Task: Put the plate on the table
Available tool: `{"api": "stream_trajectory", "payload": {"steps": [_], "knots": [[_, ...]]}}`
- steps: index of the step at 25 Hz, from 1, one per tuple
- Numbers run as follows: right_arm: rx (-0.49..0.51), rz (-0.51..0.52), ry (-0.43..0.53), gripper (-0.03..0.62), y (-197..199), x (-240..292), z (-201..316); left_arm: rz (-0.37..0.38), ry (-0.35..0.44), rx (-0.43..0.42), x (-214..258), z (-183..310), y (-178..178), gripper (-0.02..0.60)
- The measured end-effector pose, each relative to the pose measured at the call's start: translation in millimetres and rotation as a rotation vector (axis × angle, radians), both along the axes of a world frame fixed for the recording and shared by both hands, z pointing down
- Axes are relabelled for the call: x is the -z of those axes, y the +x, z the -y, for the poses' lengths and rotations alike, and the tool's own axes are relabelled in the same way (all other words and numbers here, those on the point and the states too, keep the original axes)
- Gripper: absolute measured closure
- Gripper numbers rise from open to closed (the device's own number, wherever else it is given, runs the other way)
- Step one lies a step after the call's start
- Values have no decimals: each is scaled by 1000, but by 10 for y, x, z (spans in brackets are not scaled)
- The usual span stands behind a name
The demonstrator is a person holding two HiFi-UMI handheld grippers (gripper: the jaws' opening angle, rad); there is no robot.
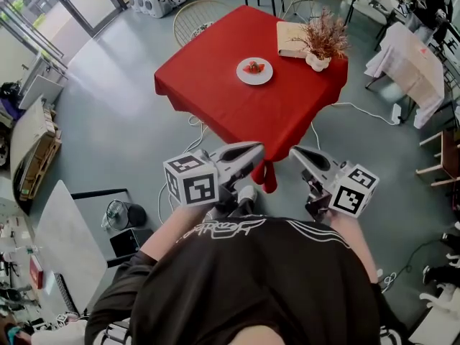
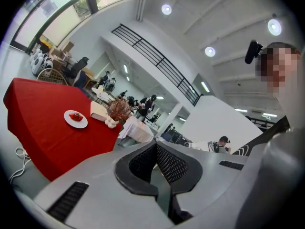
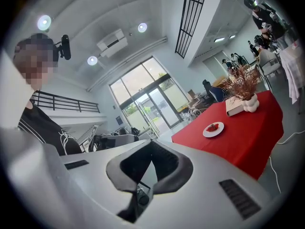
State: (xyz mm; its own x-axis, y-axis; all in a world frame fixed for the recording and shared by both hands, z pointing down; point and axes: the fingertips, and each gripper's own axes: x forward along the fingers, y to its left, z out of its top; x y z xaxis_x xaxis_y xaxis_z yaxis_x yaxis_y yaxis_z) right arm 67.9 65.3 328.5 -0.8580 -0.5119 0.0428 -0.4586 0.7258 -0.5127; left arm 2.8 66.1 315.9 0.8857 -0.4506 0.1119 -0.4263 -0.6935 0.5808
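A white plate (image 1: 254,71) with red strawberries on it rests near the middle of the red-clothed table (image 1: 208,85), far ahead of me. My left gripper (image 1: 259,149) and right gripper (image 1: 295,152) are held close to my body, well short of the table, tips pointing toward each other. Both are shut with nothing between the jaws. In the left gripper view the plate (image 2: 76,119) lies on the table (image 2: 33,113) at the left, beyond the shut gripper (image 2: 156,144). The right gripper view has the plate (image 3: 213,129) at the right, past the shut gripper (image 3: 151,144).
A white vase of dried flowers (image 1: 320,49) and a pale book (image 1: 291,38) stand at the table's far right corner. A white-draped table (image 1: 410,60) is at the right, a wicker chair (image 1: 192,16) behind, and cables (image 1: 359,110) trail on the grey floor.
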Motion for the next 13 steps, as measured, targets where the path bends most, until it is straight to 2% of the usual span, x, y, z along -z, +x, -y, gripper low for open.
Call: {"api": "stream_trajectory", "payload": {"steps": [7,13], "knots": [[19,3,19,586,-41,91,-80,5,19,0,74,-76,-12,575],[20,21,9,586,-5,73,-206,-11,6,4,55,-201,-1,575]]}}
